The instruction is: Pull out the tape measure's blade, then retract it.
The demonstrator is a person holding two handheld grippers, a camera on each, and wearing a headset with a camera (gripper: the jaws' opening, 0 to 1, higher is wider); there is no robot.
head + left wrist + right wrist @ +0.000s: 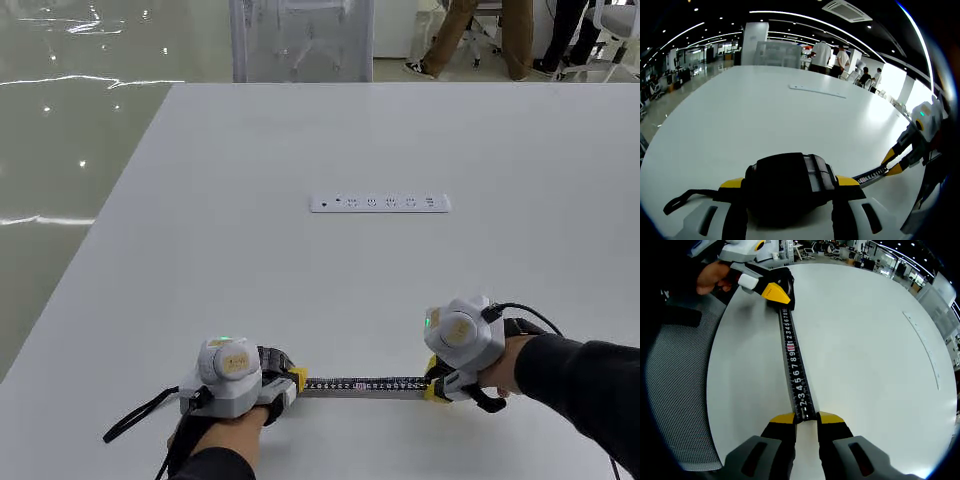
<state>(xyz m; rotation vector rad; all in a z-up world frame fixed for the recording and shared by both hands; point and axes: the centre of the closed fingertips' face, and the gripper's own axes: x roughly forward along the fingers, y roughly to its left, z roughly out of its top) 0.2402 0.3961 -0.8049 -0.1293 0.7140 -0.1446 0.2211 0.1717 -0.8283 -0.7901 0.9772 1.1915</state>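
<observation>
left hand-held gripper (pixel 283 382) clamped on tape measure case (pixel 789 187), right hand-held gripper (pixel 805 418) pinching the blade (pixel 794 360) tip; blade runs straight between them on the bench (pixel 300 280), so retracting likely means right toward left.

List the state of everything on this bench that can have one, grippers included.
left gripper: shut on the tape measure case.
right gripper: shut on the blade, at its tip.
tape measure case: clamped, blade drawn out of it.
blade: extended, flat, numbers up, spanning between the grippers.
power strip: lying flat, nothing plugged in.
</observation>
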